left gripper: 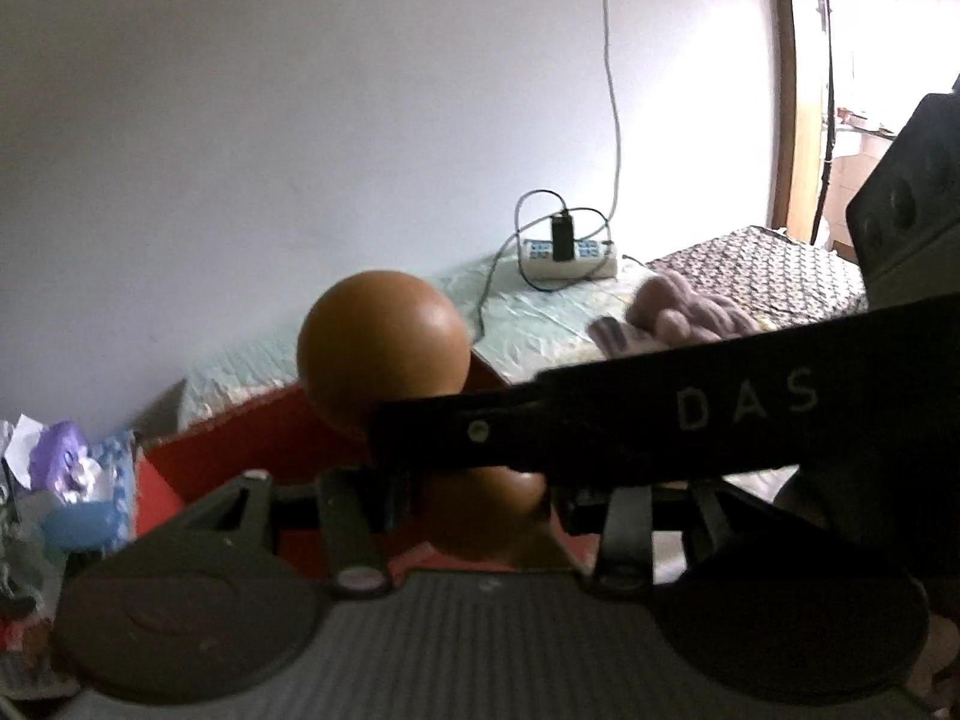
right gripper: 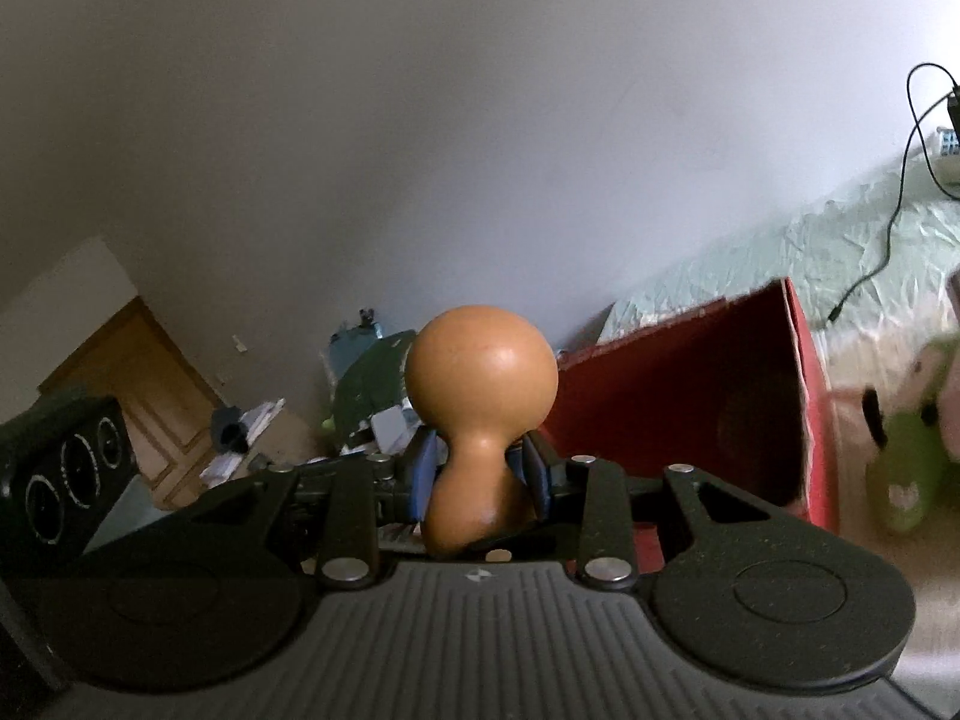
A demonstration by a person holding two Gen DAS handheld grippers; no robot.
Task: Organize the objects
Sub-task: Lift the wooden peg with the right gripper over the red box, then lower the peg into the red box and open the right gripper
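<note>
Pinching the narrow waist of a smooth orange-brown gourd-shaped wooden object, the right tongs are clamped on it, bulb upward. An open red cardboard box lies at three o'clock of it, beside a green plush toy. From the left wrist view the gourd shows at twelve o'clock; whether the left tongs are apart or together, I cannot tell.

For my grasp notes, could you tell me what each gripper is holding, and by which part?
The right gripper is closed on the orange gourd at its narrow waist, bulb up. Whether the left gripper also grips it cannot be told.
</note>
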